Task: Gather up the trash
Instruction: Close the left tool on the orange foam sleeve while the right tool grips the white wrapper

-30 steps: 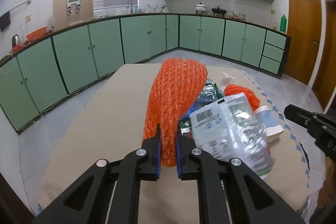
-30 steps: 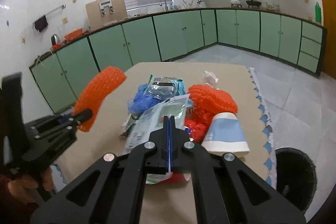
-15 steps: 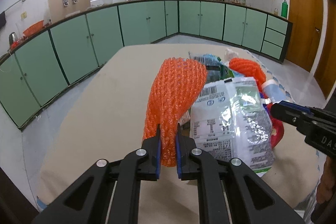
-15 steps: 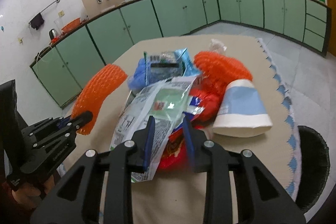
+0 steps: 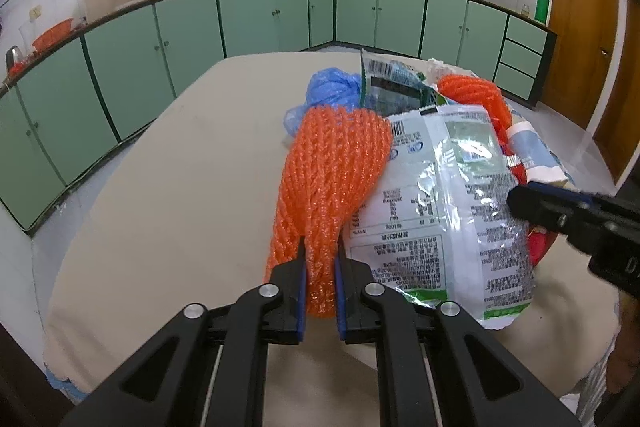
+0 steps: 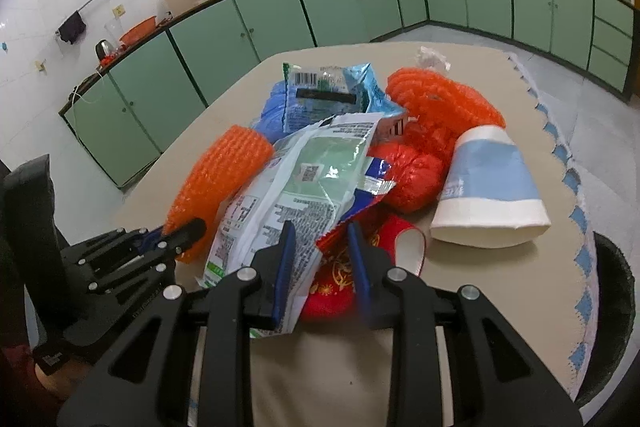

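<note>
The table (image 6: 500,307) is lying under both grippers, and a black bin (image 6: 616,307) is sitting low off to the right of the right gripper, past the table edge. A heap of trash is sitting just in front of both tools.

The biggest piece is the white bag (image 6: 304,187). It is lying on top of the heap, and its near end is resting right by the left finger of the right gripper (image 6: 320,251). That gripper is standing about half open with nothing squeezed in it. A red wrapper (image 6: 340,275) is lying between its fingers and under them.

To the right of it a paper cup (image 6: 486,187) is lying on its side. Past the cup an orange net (image 6: 436,107) is sitting, with a blue bag (image 5: 332,87) and a green packet (image 6: 324,95) farther off.

The left gripper (image 5: 320,275) is pinching a second orange net, the foam net (image 5: 328,183). Its fingers are closed tight on the near end, and the rest is sticking out ahead, touching the white bag on its right.

I think the step now is grabbing the next piece with the right gripper. To do it well, the fingers should be going around just one thing, the white bag edge or the red wrapper, before closing. Thin bags are slippery, so a deep bite is looking safer than a tip pinch. The left gripper should be holding tight so its net is not dropping.
</note>
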Demonstrator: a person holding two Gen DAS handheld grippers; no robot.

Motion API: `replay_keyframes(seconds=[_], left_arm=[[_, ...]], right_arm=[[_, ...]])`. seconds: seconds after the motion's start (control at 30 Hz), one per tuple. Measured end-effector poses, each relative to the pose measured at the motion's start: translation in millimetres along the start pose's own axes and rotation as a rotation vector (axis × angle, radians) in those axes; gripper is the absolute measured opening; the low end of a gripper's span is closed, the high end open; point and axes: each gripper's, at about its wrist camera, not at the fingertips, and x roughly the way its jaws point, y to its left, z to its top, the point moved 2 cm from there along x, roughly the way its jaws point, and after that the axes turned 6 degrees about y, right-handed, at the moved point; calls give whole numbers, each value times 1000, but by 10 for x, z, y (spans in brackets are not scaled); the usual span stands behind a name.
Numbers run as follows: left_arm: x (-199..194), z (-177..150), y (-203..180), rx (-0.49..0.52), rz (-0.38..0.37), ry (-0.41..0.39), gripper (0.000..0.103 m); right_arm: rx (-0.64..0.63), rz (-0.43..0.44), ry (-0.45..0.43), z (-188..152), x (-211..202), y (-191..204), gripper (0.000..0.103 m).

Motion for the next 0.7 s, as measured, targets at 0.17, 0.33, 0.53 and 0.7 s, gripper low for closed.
replay_keyframes(seconds=[0.17, 0.33, 0.53, 0.7], left_arm=[[-4, 3, -2, -2, -6, -3, 11], [6, -23, 7, 0, -10, 0, 11], [39, -21, 3, 0, -15, 8, 11], [71, -23, -9, 2, -17, 12, 11]], right_arm=[[-3, -8, -45, 81, -98, 1, 26], [1, -17, -21, 97, 27, -33, 28], [31, 16, 0, 115, 99, -64, 28], [14, 34, -2, 110, 101, -25, 22]])
